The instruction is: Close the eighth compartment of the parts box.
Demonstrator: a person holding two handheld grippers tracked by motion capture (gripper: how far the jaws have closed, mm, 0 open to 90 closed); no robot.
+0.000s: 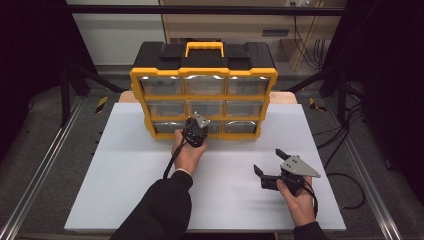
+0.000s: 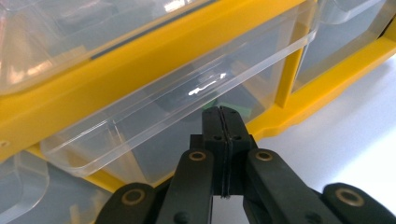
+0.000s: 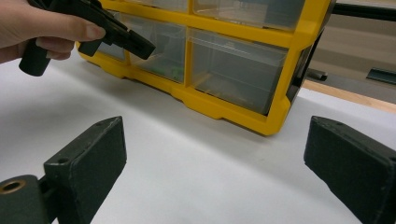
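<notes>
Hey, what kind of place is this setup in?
Probably a lab or workshop recording station: a white table framed by metal rails, loose cables on the floor, and a yellow drawer organizer set up as the work piece.

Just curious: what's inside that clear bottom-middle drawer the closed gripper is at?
Through the drawer front, something green shows behind the left gripper. The rest is blurred or covered.
</notes>
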